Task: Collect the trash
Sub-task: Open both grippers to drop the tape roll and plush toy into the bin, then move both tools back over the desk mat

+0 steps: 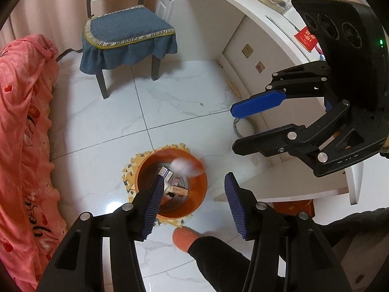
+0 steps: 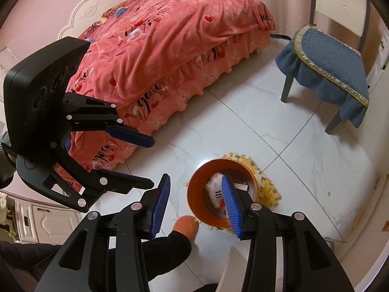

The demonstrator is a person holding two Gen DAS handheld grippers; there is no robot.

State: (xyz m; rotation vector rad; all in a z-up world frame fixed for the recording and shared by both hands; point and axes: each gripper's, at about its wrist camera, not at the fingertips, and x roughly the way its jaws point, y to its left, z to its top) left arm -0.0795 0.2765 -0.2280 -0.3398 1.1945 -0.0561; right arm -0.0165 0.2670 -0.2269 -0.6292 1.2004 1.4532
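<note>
We note both tools poised over the orange bin [image 1: 171, 185], which stands on a yellow foam mat [image 1: 131, 168] on the white tiled floor [image 1: 170, 102], between the bed [image 2: 170, 48] and the white bench [image 1: 243, 2].

Left tool [image 1: 192, 202]: jaws apart, nothing between the pads. Right tool [image 2: 197, 204]: jaws apart as well, nothing gripped.

Task's things: a blurred white clump [image 1: 186, 166] sits at the bin's mouth in the left wrist view; it is too smeared to tell whether it is falling or resting, though we judge it a tissue or wrapper just let go. Small boxes [image 1: 178, 191] already lie at the bottom of the bin. In the right wrist view a white crumpled wrapper with red print [image 2: 215, 189] lies inside the bin, partly hidden behind the tool's right finger.

Progress, as judged: several pieces are in the bin and neither tool carries anything, so this drop looks complete. We see no loose trash on the floor in either view; whether more remains elsewhere cannot be told.

View differences: the left wrist view alone shows the bench with its clutter and the boxes deep in the bin; the right wrist view alone shows the bed's full pink cover. Both show the chair [image 1: 126, 31] and the person's orange-socked foot [image 1: 186, 237] near the bin.
</note>
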